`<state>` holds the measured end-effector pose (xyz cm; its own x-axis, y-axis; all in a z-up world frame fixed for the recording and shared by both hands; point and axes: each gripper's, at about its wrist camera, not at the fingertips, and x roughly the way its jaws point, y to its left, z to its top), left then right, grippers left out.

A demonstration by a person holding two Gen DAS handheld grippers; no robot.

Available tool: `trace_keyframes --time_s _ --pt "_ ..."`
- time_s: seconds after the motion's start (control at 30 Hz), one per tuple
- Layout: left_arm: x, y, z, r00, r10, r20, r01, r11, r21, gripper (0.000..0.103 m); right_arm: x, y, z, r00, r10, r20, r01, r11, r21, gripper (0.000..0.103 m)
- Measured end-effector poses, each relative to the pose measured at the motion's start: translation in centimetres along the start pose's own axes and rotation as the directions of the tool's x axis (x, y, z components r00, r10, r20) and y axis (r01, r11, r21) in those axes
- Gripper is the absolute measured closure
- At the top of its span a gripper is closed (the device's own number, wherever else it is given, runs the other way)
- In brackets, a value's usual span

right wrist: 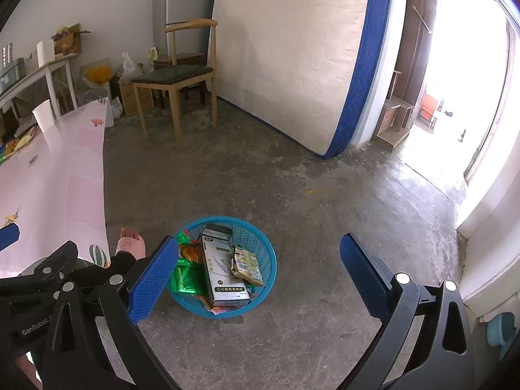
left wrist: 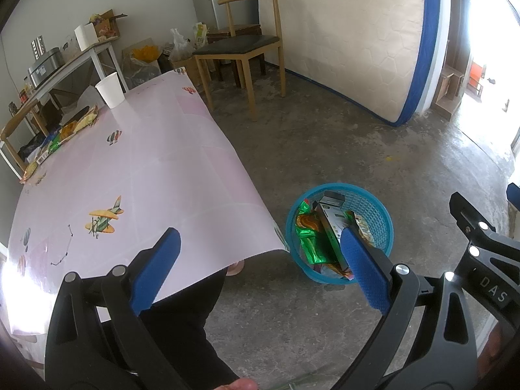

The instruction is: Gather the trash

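- Two grippers, left (left wrist: 260, 260) and right (right wrist: 260, 266), hang wide open over the floor, holding nothing.
- Blue basket (right wrist: 260, 234) on the concrete beside the table (left wrist: 146, 162) holds wrappers (right wrist: 188, 279) and a box (right wrist: 224, 273).
- More wrappers (left wrist: 78, 125) and a paper cup (left wrist: 110, 89) sit on the table's far side.

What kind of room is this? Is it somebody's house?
Probably a lived-in home room, maybe a spare or storage room. A mattress leans upright against the wall, a wooden chair stands on the bare concrete floor, and a table with a pink cartoon cloth holds a paper cup.
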<state>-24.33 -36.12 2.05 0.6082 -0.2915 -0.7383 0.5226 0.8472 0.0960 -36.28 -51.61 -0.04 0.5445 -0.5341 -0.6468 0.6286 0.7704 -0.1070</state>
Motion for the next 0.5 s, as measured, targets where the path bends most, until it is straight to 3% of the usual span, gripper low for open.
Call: trace_keyframes --time_s 0.5 --pt "0.03 0.20 -0.08 1.000 0.003 -0.003 -0.003 1.000 0.004 0.008 -0.22 -0.21 0.41 1.000 -0.002 0.004 0.002 1.000 0.011 0.006"
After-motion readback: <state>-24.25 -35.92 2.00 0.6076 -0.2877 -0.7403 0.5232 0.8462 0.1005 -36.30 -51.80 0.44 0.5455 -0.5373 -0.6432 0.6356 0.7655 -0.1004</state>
